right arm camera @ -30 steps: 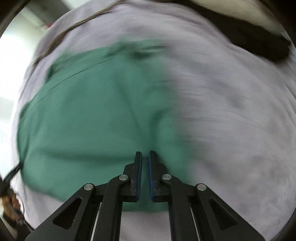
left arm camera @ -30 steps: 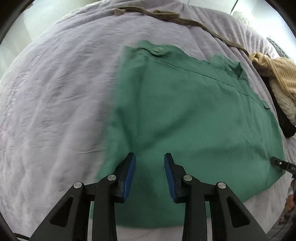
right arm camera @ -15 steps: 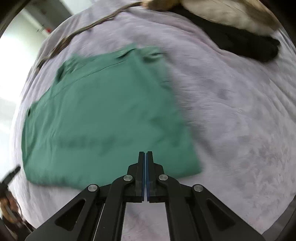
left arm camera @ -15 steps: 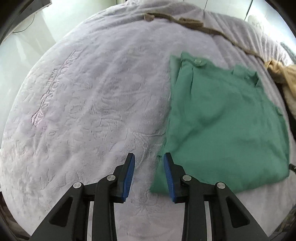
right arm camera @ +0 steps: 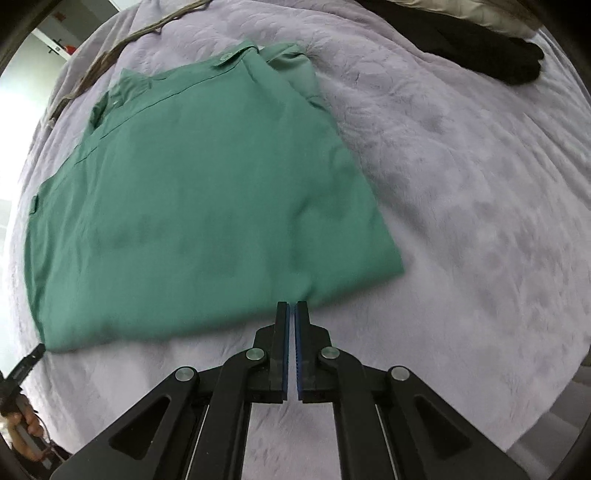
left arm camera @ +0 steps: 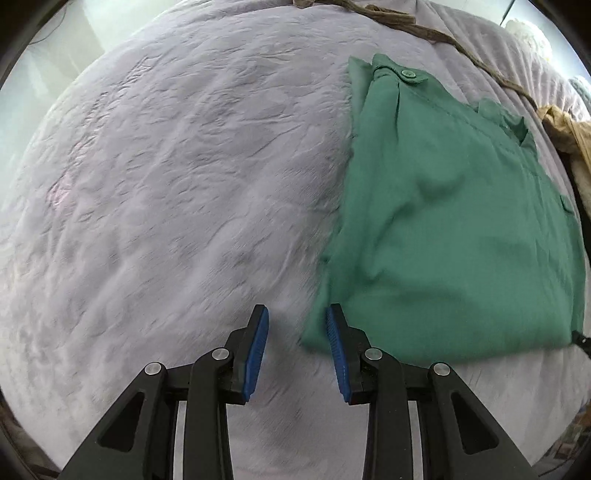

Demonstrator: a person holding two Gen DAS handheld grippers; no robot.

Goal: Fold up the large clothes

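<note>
Blue-padded jaws of the left gripper (left arm camera: 297,334) are held wide apart and empty at the near corner of the green shirt (left arm camera: 454,229), seemingly placed for a next fold. The right gripper (right arm camera: 291,345) is nearly closed on nothing just short of the hem, while the shirt is laid flat on the lilac bedspread (left arm camera: 166,192).

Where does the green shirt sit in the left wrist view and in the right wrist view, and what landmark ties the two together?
Left wrist: the green shirt fills the right half, its near corner beside the open left gripper.
Right wrist: the green shirt fills the left and centre, its near edge just ahead of the right gripper, nearly shut and empty.
Shared landmark: the brown strap on the bedspread beyond the collar.
</note>
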